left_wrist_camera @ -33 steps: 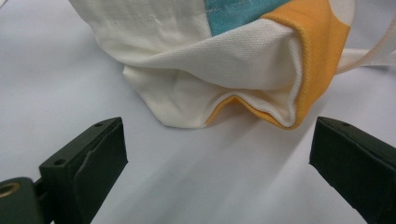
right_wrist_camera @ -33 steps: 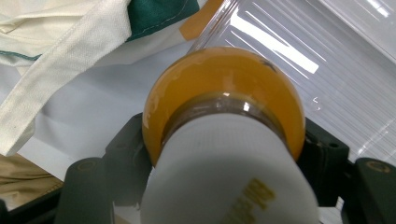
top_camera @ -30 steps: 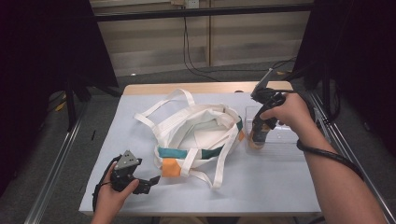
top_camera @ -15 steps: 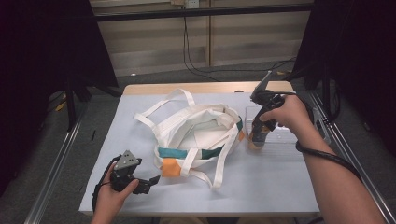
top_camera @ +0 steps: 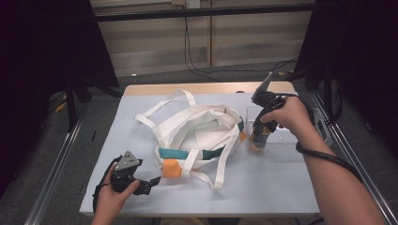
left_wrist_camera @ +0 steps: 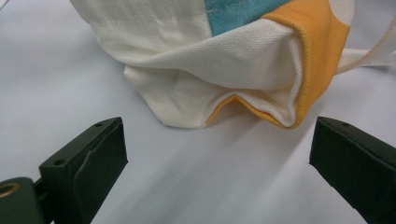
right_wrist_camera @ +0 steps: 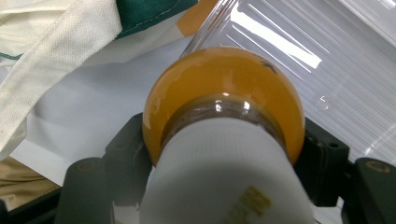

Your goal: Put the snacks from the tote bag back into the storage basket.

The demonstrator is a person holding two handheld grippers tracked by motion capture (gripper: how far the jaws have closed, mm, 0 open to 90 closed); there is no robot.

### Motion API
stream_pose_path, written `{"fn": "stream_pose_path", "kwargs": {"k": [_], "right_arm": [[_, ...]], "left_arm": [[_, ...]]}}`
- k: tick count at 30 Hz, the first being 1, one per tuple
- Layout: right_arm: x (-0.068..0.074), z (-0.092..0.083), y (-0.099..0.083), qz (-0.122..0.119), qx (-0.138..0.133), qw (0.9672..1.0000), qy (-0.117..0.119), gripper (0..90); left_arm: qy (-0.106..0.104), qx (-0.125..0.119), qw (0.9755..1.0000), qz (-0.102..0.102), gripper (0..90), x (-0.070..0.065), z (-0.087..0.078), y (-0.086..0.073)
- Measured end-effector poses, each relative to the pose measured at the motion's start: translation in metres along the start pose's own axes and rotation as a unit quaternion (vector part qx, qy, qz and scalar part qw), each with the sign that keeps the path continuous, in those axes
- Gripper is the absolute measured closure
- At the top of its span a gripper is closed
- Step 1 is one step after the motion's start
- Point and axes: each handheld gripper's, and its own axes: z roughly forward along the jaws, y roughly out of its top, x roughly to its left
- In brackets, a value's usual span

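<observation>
A white tote bag (top_camera: pixel 202 129) with teal and orange panels lies crumpled and open in the middle of the table. My left gripper (top_camera: pixel 152 182) rests near the front left, open, its jaws (left_wrist_camera: pixel 217 154) spread wide just short of the bag's orange corner (left_wrist_camera: pixel 308 60). My right gripper (top_camera: pixel 259 133) points downward at the right of the bag and is shut on a bottle (top_camera: pixel 257 144) of orange liquid. In the right gripper view the bottle (right_wrist_camera: pixel 224 88) with its white label sits between the black jaws.
A clear ribbed plastic tray (top_camera: pixel 284 137) sits at the right of the table, under and beside the bottle, and its wall (right_wrist_camera: pixel 327 60) is close to the glass. The bag's long straps (top_camera: pixel 164 105) trail to the back left. The table's front edge is near my left hand.
My right gripper has sunk slightly with the bottle toward the clear tray. The left gripper and the bag have stayed where they were.
</observation>
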Motion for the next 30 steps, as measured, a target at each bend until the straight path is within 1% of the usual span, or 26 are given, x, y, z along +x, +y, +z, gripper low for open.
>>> {"fn": "stream_pose_path", "kwargs": {"k": [1,7,9,10,13,17,19,30], "right_arm": [[0.0002,0.0003,0.0003,-0.001,-0.001,1.0000,0.000,30.5],[0.0001,0.0010,0.0004,0.006,0.002,1.0000,0.001,30.4],[-0.0005,0.0016,0.0003,0.006,0.001,1.0000,0.002,30.4],[-0.0005,0.0020,0.0003,0.006,0.002,1.0000,0.002,30.4],[0.0005,0.0035,0.0004,0.008,0.004,1.0000,0.001,30.4],[0.0003,0.0049,0.0007,0.010,0.005,0.9999,0.001,30.5],[0.0004,0.0056,0.0008,0.011,0.005,0.9999,0.001,30.4],[0.0011,0.0064,0.0018,0.014,0.000,0.9999,0.000,30.3]], "left_arm": [[0.000,-0.001,1.0000,-0.003,3.7,-0.0004,0.0000,0.0000],[0.000,-0.002,1.0000,-0.003,3.7,-0.0004,-0.0001,-0.0001],[0.000,-0.001,1.0000,-0.002,3.7,-0.0004,-0.0002,0.0000],[0.000,0.000,1.0000,0.003,3.7,0.0002,-0.0005,0.0003],[0.000,-0.001,1.0000,-0.001,3.7,-0.0001,-0.0002,0.0002],[0.001,0.000,1.0000,0.002,3.7,0.0003,-0.0006,0.0002],[0.000,-0.001,1.0000,-0.003,3.7,-0.0003,-0.0001,-0.0001],[0.001,0.000,1.0000,0.001,3.7,0.0000,-0.0005,0.0002]]}}
